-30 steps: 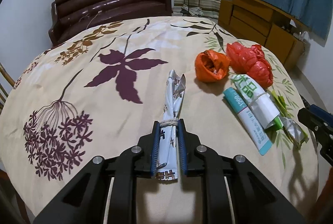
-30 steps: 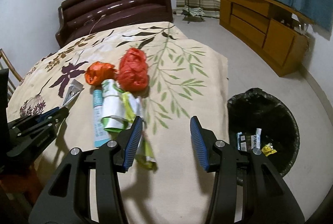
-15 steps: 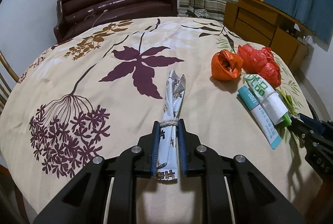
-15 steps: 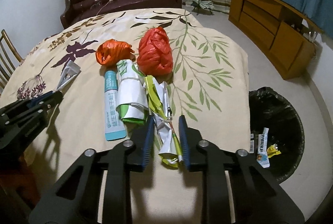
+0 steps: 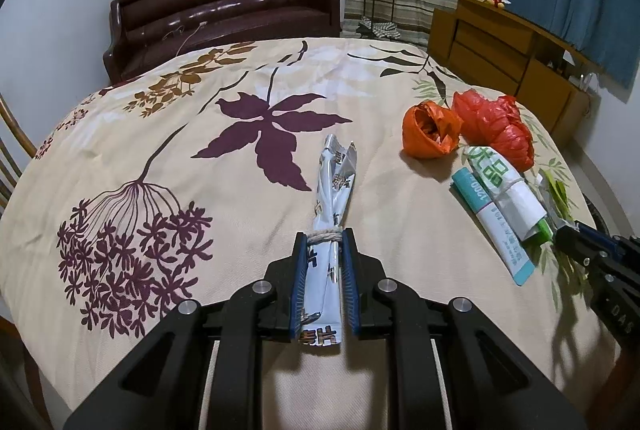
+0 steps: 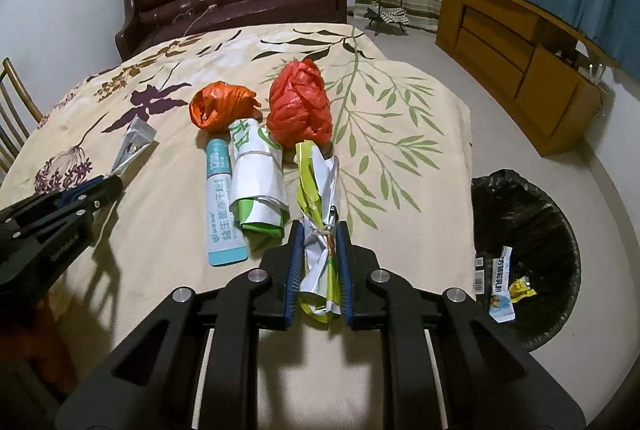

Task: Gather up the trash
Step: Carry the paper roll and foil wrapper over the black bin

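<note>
Two bundles are already gripped, one per hand. The left tongs (image 5: 325, 262) are pressed onto a silvery-white foil wrapper rolled long and tied with pale string (image 5: 334, 190); its long axis runs straight away from the tongs toward the middle of the bench (image 5: 200, 118), which wears a cream cloth printed with purple and green leaves, and its near end sticks out behind the pads. The right tongs (image 6: 318, 254) are pinching a crumpled yellow-green and white wrapper bundle bound with string (image 6: 316, 190), likewise lying lengthwise along the tongs' line, close to the bench's right-hand near edge.

What the coming move turns on, as I judge it, is the black-lined round waste bin (image 6: 532, 254) on the floor: it stands just off the bench's right edge, to the right of the right tongs and lower, with a few small packets already inside. The right hand is much the nearer to it, so its bundle probably goes first, swung rightward over the edge; the left hand would have to cross the whole bench.

Waiting near the right edge are an orange crumpled plastic bag (image 6: 222, 106), a red crumpled plastic bag (image 6: 300, 106), a teal-and-white flat tube (image 6: 222, 206) and a green-and-white rolled packet tied with string (image 6: 258, 174), packed side by side just left of the right tongs' bundle.
</note>
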A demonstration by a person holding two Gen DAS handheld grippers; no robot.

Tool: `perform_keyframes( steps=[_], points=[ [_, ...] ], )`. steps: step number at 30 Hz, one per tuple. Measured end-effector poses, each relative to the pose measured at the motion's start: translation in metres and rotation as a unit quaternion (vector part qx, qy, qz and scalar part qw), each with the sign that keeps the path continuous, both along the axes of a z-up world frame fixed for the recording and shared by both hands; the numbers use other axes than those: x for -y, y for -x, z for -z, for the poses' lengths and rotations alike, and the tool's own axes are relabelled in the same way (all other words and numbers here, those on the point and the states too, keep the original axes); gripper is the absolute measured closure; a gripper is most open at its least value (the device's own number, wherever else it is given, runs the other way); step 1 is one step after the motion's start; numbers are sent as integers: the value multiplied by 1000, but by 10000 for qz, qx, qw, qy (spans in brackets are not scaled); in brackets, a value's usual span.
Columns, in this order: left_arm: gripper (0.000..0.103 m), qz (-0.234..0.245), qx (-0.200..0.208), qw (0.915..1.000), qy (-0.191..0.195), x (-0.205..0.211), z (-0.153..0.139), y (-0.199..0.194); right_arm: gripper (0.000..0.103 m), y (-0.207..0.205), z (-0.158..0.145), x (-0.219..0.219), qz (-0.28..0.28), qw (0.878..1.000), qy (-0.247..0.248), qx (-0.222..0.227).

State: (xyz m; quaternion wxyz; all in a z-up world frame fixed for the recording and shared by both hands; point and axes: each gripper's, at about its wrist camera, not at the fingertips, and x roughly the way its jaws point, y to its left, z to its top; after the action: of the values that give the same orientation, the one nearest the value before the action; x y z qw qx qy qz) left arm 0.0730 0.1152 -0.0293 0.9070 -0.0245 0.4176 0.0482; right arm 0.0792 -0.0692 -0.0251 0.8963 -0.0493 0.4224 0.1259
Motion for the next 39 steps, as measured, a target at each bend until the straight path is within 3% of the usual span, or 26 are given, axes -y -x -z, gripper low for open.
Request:
perform_keyframes(
  steps=[23, 39],
  points=[
    [85, 571, 293, 9978, 132, 64, -29, 13, 87, 11, -24, 61, 569, 9974, -243, 377],
    [85, 1289, 521, 9903, 34, 148, -45, 3, 87, 12, -29, 133, 1232, 9903, -356, 536]
  ],
)
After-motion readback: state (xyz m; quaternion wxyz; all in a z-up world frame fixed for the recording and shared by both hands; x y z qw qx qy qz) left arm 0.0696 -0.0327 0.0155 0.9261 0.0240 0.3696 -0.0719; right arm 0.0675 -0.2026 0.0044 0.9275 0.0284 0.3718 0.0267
